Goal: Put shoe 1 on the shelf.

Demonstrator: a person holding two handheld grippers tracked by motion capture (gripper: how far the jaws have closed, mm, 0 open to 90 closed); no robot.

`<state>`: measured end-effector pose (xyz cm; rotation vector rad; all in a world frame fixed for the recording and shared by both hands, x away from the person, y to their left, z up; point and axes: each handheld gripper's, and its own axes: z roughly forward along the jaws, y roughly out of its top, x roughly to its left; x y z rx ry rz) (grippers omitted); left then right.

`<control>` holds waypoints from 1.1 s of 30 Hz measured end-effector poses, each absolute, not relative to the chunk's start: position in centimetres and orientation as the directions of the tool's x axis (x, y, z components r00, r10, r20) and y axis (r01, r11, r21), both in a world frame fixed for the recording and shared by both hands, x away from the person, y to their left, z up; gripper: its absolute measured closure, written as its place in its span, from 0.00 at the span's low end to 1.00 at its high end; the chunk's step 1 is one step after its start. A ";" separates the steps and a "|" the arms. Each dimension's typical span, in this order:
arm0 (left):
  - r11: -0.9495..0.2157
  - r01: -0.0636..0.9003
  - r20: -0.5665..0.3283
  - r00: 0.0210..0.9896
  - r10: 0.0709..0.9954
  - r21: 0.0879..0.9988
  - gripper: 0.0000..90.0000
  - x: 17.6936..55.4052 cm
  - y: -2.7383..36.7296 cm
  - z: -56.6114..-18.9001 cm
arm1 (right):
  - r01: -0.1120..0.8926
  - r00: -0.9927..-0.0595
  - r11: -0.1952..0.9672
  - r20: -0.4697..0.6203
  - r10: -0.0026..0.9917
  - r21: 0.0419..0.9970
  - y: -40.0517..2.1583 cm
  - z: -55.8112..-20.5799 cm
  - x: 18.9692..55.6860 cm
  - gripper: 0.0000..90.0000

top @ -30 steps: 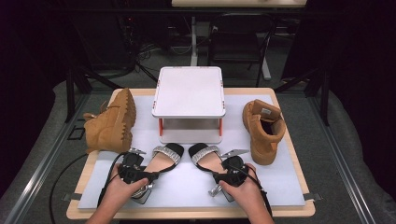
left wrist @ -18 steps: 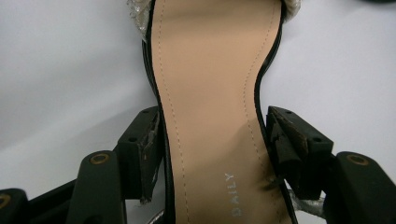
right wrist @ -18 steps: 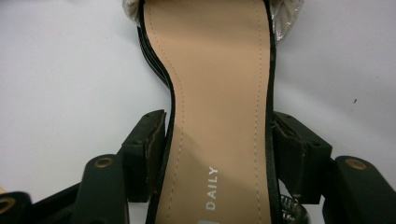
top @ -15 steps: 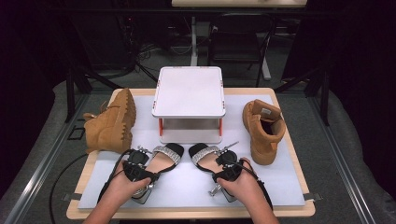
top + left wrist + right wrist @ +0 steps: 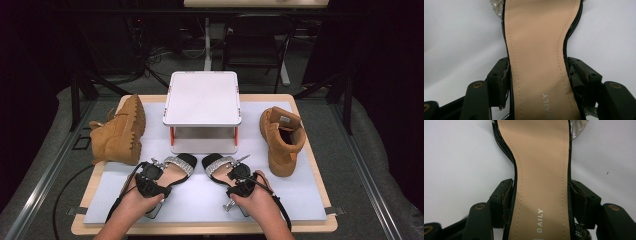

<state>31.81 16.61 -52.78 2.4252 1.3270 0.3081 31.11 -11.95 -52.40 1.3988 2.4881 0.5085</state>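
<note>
Two tools low on the desk [image 5: 300, 200] in the high view: left tool [image 5: 150, 175] over the left sandal [image 5: 175, 167], right tool [image 5: 239, 172] over the right sandal [image 5: 220, 165]. Left gripper view: pads clamped against both edges of the tan insole [image 5: 536, 62]. Right gripper view: same clamp across the other insole [image 5: 541, 182].
</note>
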 end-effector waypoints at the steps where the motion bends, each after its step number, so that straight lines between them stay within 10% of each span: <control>1: -0.495 0.766 0.019 0.536 0.844 0.409 0.43 31.8 16.6 -52.8 | 0.774 -0.514 0.482 -0.038 0.857 0.411 -12.0 -52.4 31.1 0.43; 33: -0.401 0.799 -0.049 0.470 0.881 0.448 0.47 31.5 17.5 -53.0 | 0.783 -0.428 0.390 -0.035 0.903 0.485 -12.2 -52.7 30.2 0.47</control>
